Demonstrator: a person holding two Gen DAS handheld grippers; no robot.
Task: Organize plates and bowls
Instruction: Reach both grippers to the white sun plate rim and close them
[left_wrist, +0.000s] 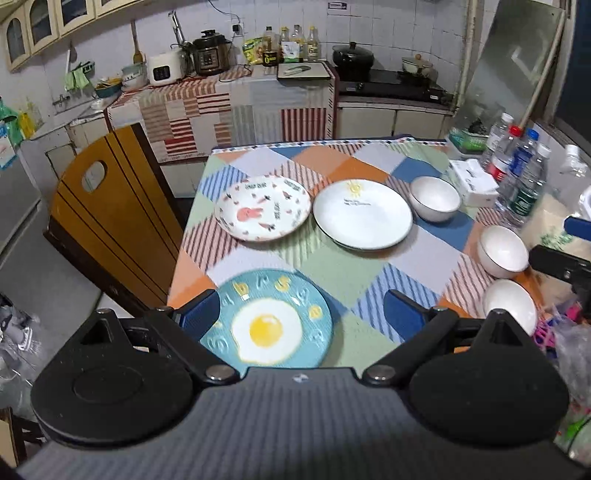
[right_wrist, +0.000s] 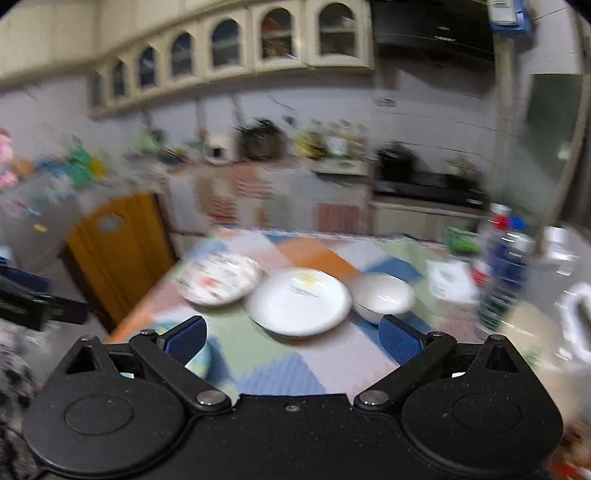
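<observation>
Starting, nothing stacked | three plates, three bowls lie apart around white plate (left_wrist: 362, 214) on bench (left_wrist: 332, 273) | left tool (left_wrist: 301, 314), right tool (right_wrist: 291, 338) wide open, empty

A patchwork-clothed table (left_wrist: 332, 273) carries three plates (left_wrist: 362, 214), three white bowls (left_wrist: 435, 197) and water bottles (left_wrist: 524, 177).

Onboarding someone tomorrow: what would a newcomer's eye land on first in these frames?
Probably the blue plate with a fried egg design, at the table's near edge between the open fingers of the left gripper. Next, the patchwork tablecloth with a rabbit plate and a white plate side by side mid-table, and three white bowls down the right side. The right wrist view is heavily blurred, with the right gripper open and empty.
</observation>
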